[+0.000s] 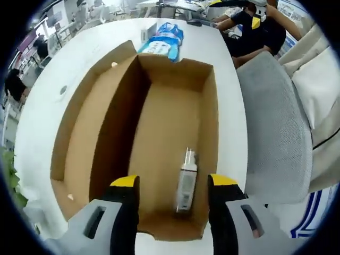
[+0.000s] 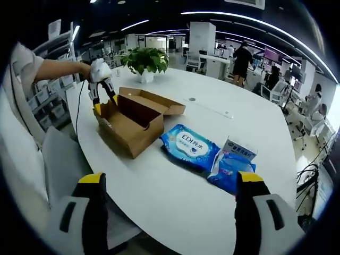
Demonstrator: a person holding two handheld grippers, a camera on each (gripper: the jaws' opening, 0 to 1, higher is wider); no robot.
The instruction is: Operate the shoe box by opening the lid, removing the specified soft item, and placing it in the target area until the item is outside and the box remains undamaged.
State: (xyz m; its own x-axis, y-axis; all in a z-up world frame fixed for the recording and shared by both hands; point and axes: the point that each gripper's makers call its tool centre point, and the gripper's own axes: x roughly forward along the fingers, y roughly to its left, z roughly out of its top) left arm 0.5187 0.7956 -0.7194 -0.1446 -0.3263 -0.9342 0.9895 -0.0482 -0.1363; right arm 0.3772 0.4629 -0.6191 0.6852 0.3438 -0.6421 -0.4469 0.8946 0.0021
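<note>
Our left tool (image 1: 171,183) hangs over the open shoe box (image 1: 159,133), jaws apart, a small white packet (image 1: 186,186) inside. Our right tool (image 2: 171,183), jaws apart, faces blue wipe packs (image 2: 189,146) on the surface (image 2: 175,207).

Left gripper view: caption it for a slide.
Open hand-held gripper poised over the open cardboard shoe box, a small packet lying inside.

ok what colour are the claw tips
Yellow on dark fingers, clearest in the left gripper view on the left claw; the right claw matches.
</note>
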